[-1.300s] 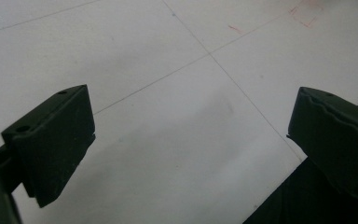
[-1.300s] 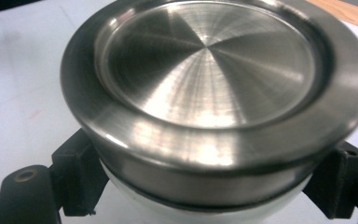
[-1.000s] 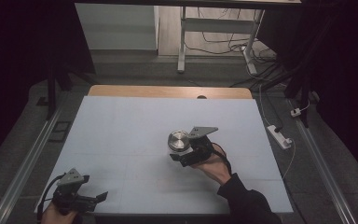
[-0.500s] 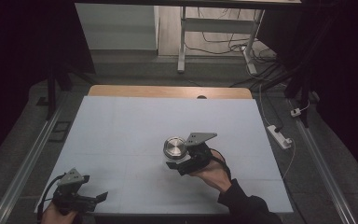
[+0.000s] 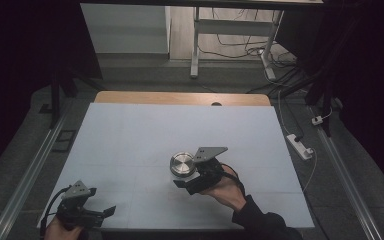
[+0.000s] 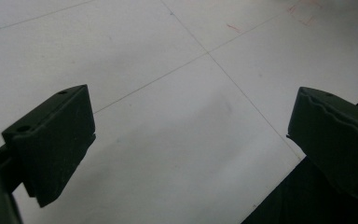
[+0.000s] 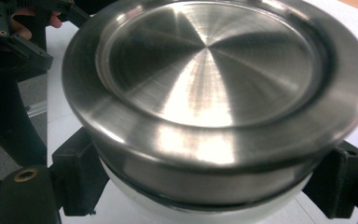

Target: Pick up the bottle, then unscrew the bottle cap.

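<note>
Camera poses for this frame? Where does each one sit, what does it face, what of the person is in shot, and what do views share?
High view: fixed above the person's side, looking forward and down at the table; both hands, left gripper, right gripper.
Left gripper view: rides the left gripper, looking along its wide-apart jaws at bare table near the edge.
Right gripper view: rides the right gripper, jaws clamping a steel can.
Shared: can in high and right views.
</note>
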Available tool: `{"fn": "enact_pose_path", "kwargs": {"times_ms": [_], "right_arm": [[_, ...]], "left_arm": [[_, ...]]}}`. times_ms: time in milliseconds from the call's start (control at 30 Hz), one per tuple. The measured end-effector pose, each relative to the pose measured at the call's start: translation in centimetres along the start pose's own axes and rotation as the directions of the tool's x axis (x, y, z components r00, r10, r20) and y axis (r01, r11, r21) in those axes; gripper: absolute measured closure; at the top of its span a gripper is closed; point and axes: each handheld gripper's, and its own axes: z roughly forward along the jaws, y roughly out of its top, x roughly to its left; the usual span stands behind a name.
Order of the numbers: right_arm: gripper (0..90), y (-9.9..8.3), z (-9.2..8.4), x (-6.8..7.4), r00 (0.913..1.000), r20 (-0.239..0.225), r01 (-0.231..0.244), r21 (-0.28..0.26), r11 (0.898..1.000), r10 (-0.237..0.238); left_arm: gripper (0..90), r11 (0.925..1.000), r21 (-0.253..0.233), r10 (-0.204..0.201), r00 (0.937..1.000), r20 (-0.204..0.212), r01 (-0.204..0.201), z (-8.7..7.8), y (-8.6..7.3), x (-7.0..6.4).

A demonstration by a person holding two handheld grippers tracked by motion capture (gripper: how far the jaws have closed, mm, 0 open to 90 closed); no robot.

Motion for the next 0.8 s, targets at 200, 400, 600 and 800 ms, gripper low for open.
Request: {"fn": "enact_pose_path", "kwargs": {"times_ms": [200, 400, 600, 800], "right_arm": [[14.5, -0.1, 0.0, -0.3, 0.9999, 0.011, -0.004, -0.001, 1.0, 0.004], [14.5, -0.2, -0.1, -0.3, 1.0, 0.008, -0.004, -0.001, 1.0, 0.004], [14.5, -0.2, 0.2, -0.2, 1.0, 0.0, -0.004, 0.004, 1.0, 0.004], [14.5, -0.2, 0.3, 0.0, 1.0, -0.005, -0.004, 0.005, 1.0, 0.004]], "left_arm": [[1.4, 0.9999, -0.006, 0.013, 0.9999, 0.007, -0.013, 0.0, 0.1, -0.2], [0.1, 0.9995, -0.026, 0.017, 0.9994, 0.029, -0.017, 0.0, 0.2, -0.2], [0.1, 0.9984, -0.057, 0.001, 0.9927, 0.121, 0.005, 0.0, 0.7, 0.0], [1.3, 0.9903, -0.105, 0.107, 0.9824, 0.153, -0.092, 0.4, 2.0, -0.9]]}}
